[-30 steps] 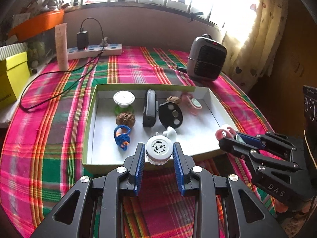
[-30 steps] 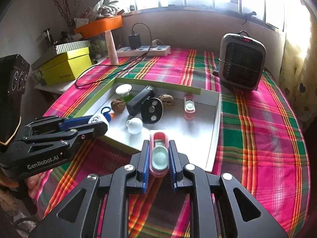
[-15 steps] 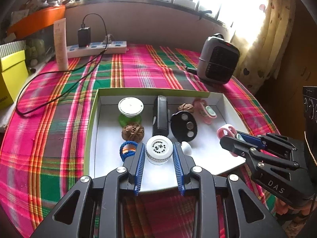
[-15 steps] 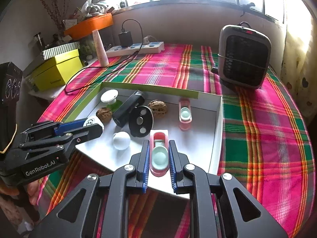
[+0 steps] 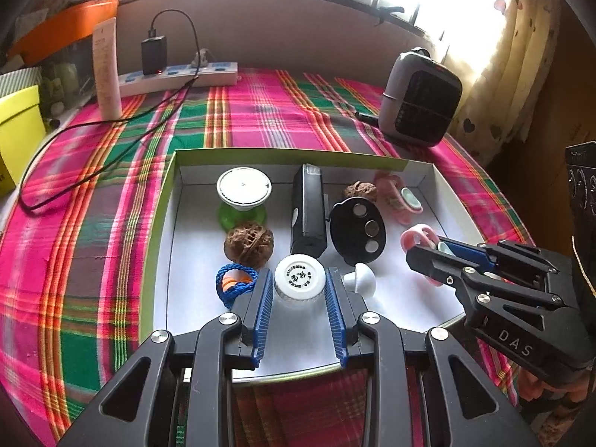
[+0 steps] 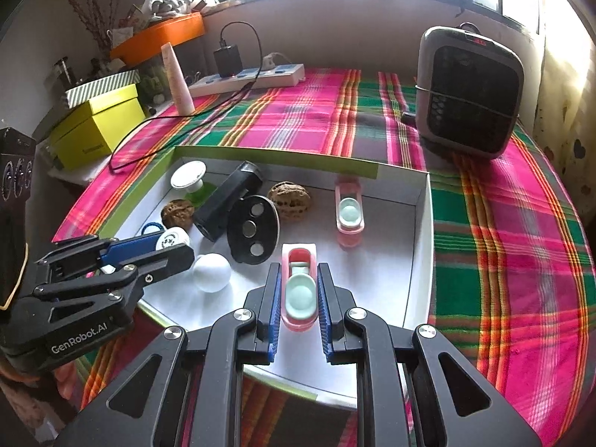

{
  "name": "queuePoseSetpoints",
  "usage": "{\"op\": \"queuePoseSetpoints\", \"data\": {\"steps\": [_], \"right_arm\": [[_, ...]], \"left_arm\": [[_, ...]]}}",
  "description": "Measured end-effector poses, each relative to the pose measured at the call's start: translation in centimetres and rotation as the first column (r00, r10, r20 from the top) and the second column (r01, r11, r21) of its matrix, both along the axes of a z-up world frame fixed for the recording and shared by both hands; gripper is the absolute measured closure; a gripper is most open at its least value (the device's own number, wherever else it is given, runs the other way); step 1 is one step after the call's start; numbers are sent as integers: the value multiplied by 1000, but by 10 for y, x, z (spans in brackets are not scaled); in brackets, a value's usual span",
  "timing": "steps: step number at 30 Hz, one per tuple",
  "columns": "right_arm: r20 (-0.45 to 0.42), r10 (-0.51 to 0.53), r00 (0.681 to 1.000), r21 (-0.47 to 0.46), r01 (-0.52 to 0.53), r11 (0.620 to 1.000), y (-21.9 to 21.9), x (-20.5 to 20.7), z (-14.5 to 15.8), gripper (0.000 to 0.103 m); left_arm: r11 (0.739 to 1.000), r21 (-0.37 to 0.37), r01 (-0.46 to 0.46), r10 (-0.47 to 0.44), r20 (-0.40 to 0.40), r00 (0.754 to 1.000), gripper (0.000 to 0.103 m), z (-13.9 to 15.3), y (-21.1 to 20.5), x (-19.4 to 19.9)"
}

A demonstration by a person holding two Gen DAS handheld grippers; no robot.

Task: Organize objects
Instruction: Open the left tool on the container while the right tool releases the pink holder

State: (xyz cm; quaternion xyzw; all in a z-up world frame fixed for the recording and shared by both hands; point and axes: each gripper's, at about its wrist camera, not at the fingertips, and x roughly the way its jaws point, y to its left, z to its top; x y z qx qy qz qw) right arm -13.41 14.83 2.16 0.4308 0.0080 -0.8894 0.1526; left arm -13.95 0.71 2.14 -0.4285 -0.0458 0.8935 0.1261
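My left tongs (image 5: 299, 287) are clamped on the white-capped jar (image 5: 300, 277), over the box's (image 5: 165, 201) near edge. My right tongs (image 6: 298, 294) pinch the pink clip (image 6: 299, 290), narrowly closed, above the box's near-right part.

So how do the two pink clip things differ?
One pink clip is held between the right gripper's fingers, over the box's near part; the other pink clip lies loose near the box's far wall. Both look alike: pink with a pale green pad.
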Motion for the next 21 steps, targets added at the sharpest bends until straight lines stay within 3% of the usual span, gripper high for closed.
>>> {"op": "queuePoseSetpoints", "data": {"steps": [21], "right_arm": [[3,13,1000,17,-13,1000,-7,0,-6,85]], "left_arm": [[1000,-3,0,0,-2,1000,77,-3,1,-3]]}}
